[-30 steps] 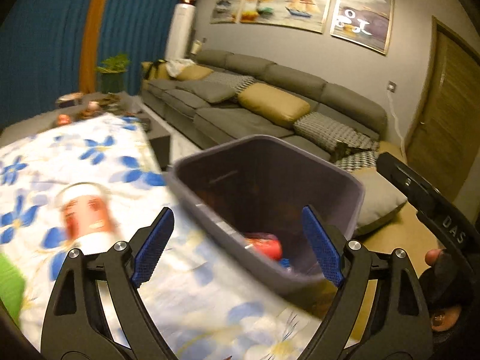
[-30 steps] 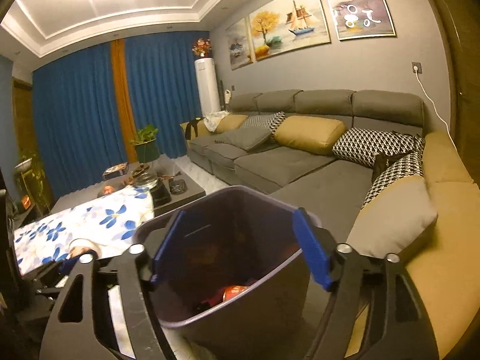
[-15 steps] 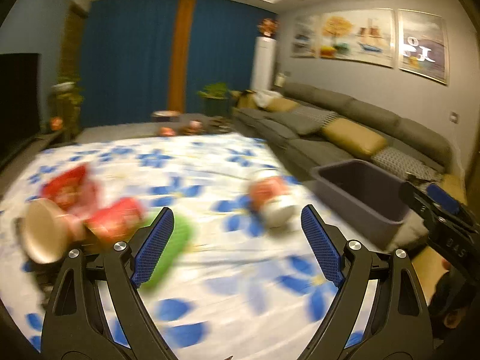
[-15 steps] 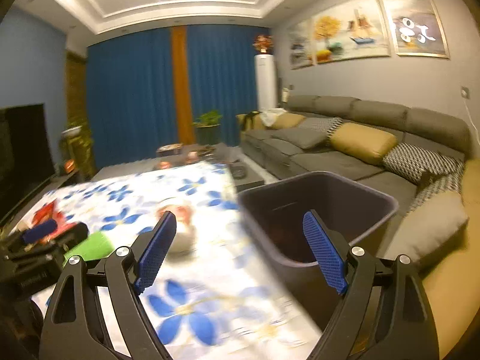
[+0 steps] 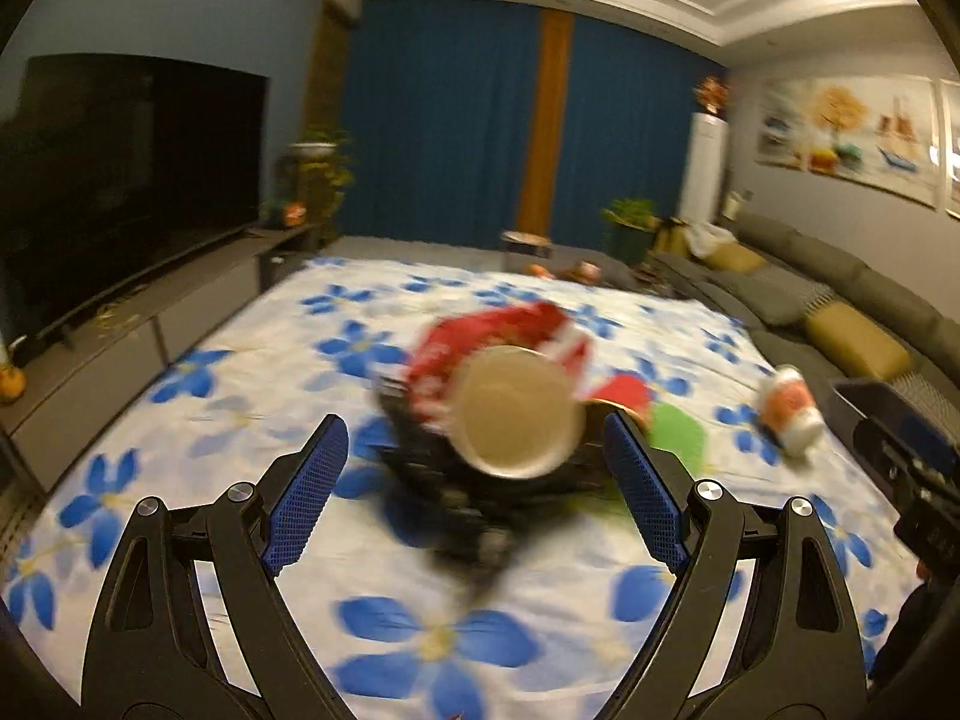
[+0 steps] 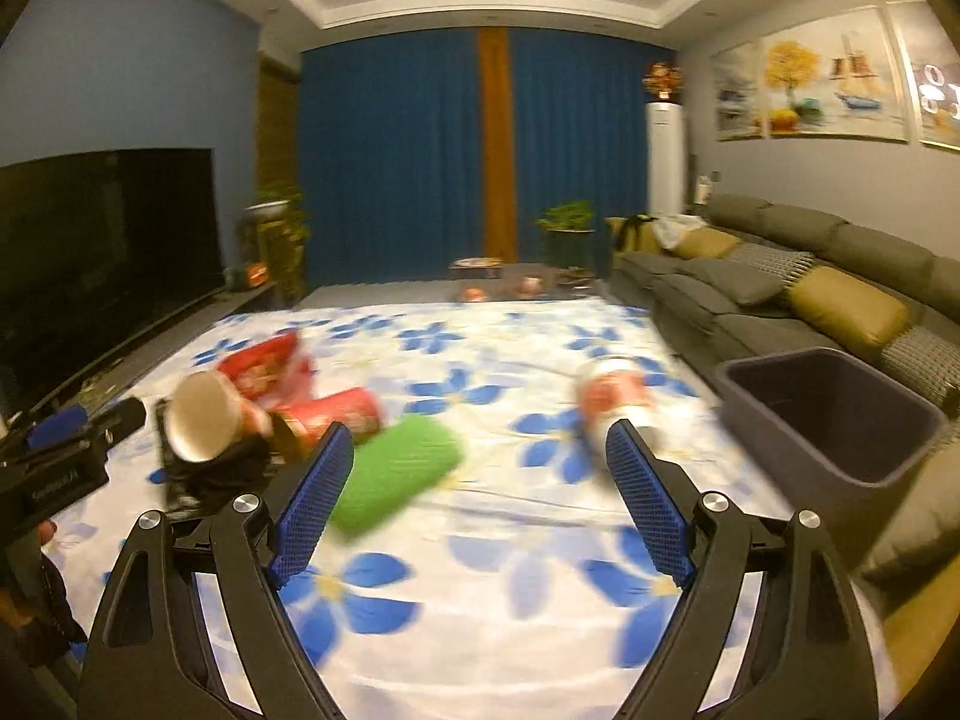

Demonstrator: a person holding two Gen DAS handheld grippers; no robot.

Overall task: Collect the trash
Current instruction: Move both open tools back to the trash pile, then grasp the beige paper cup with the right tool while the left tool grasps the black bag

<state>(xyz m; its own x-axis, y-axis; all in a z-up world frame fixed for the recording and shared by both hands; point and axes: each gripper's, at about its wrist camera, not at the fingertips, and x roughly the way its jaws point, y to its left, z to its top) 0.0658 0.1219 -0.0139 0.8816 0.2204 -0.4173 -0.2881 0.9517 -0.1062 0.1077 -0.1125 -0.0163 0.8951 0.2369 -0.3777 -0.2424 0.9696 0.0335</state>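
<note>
Reaching for the heap of litter is the step in hand: the left gripper [image 5: 474, 483] has its jaws spread wide with nothing between the pads, pointed at a paper cup [image 5: 517, 411] lying on its side with its mouth toward the camera; the right gripper [image 6: 474, 498], whose jaws have just been shifting, is likewise released and empty. The trash sits on the table [image 6: 480, 618] under its blue-flowered cloth: the paper cup, a red wrapper [image 5: 480, 339] and what may be a black bag, too blurred to be sure, cluster toward the left edge; a green packet [image 6: 396, 471] lies just beside them, nearer the middle; a red-and-white cup [image 6: 615, 399] lies alone toward the right edge, near the grey bin [image 6: 834, 414] that stands off the right edge by the sofa [image 6: 780, 264].

To do it well, I would bring the left jaws down around the paper cup's wall, not its open rim, and close gently, since thin paper will likely crush or squirt out; the right gripper looks better placed for the lone cup near the bin.

The left wrist view looks straight into the cup's mouth and hides most of the green packet behind it; the right wrist view shows the heap from the side, the packet whole, the bin's interior and the left gripper's body [image 6: 66, 456] at the left edge.
</note>
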